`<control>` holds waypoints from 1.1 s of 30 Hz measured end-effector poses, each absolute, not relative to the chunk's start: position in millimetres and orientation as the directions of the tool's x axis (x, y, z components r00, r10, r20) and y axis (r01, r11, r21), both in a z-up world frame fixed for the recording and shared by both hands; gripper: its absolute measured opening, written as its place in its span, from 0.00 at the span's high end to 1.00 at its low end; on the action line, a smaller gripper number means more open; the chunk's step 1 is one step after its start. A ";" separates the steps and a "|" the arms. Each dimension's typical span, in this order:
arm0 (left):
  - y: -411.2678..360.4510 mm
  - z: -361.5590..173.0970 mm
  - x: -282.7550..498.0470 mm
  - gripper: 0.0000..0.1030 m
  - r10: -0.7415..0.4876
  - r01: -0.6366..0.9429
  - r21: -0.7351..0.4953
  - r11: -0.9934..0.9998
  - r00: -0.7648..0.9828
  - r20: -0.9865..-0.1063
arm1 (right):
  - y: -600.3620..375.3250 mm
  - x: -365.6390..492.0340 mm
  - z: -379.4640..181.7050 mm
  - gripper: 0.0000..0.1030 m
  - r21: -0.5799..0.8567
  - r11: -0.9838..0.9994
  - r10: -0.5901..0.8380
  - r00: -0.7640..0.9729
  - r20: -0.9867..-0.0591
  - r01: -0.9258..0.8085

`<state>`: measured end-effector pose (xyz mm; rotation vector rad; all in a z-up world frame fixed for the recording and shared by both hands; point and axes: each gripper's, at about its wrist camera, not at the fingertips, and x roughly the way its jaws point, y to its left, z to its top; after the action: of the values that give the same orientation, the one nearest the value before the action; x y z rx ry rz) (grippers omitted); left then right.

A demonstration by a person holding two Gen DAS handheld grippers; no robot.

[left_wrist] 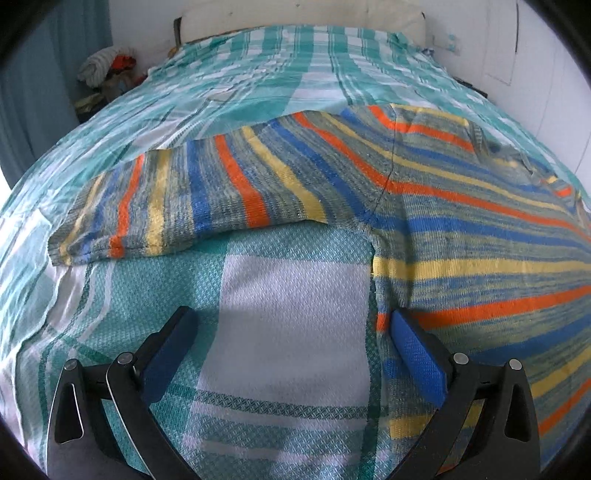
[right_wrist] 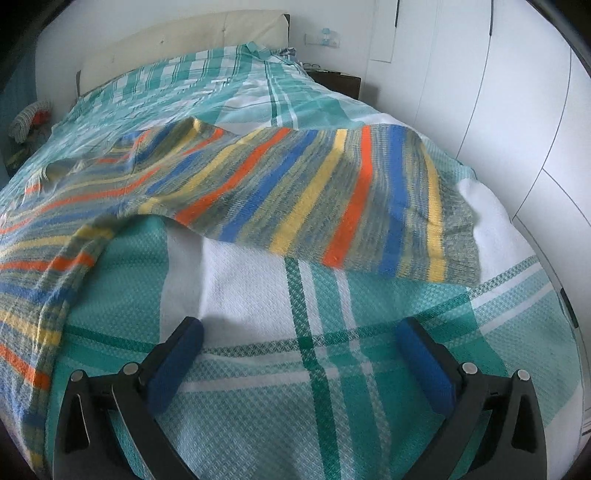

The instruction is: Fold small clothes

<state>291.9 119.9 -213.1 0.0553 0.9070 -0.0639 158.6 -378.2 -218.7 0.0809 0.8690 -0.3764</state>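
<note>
While both lie released, each hand-held gripper [left_wrist: 291, 345] [right_wrist: 299, 354] over checked bedspread [left_wrist: 288, 295], striped sweater [left_wrist: 461, 229] beside

**A bed between white walls**

A bed [left_wrist: 280, 74] in a teal-and-white checked cover [right_wrist: 332, 369] meets a cream headboard [right_wrist: 177, 33]. White wardrobe doors [right_wrist: 517, 92] flank one side; a blue curtain [left_wrist: 33, 92] and a heap of clothes [left_wrist: 107, 70] the other.

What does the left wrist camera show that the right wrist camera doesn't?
Only the left wrist view shows the left gripper, open at the sweater's side edge, one finger on the knit, and one sleeve lying flat. Only the right wrist view shows the right gripper, open over bare bedspread, the other sleeve and white wardrobe doors. Both show the striped sweater, checked bedspread and headboard.
</note>
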 end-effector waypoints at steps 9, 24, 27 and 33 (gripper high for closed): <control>118.6 -213.7 292.2 0.00 -0.032 0.079 0.021 0.997 0.614 -0.788 | -378.6 161.5 -219.7 0.00 -0.084 0.932 -0.289 0.581 -0.761 0.354; 119.0 -213.4 292.0 0.00 -0.032 0.079 0.021 0.997 0.614 -0.789 | -378.5 164.5 -219.9 0.00 -0.089 0.933 -0.288 0.577 -0.764 0.349; 118.6 -213.7 292.4 0.00 -0.032 0.079 0.021 0.997 0.614 -0.789 | -378.0 167.1 -220.0 0.00 -0.096 0.932 -0.293 0.575 -0.764 0.348; 118.5 -213.7 292.4 0.00 -0.032 0.079 0.021 0.997 0.614 -0.789 | -377.8 167.2 -219.9 0.00 -0.098 0.933 -0.295 0.575 -0.763 0.348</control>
<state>292.4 118.5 -213.7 0.0558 0.9075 -0.0642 167.2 -377.8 -219.9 0.0650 0.8812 -0.3763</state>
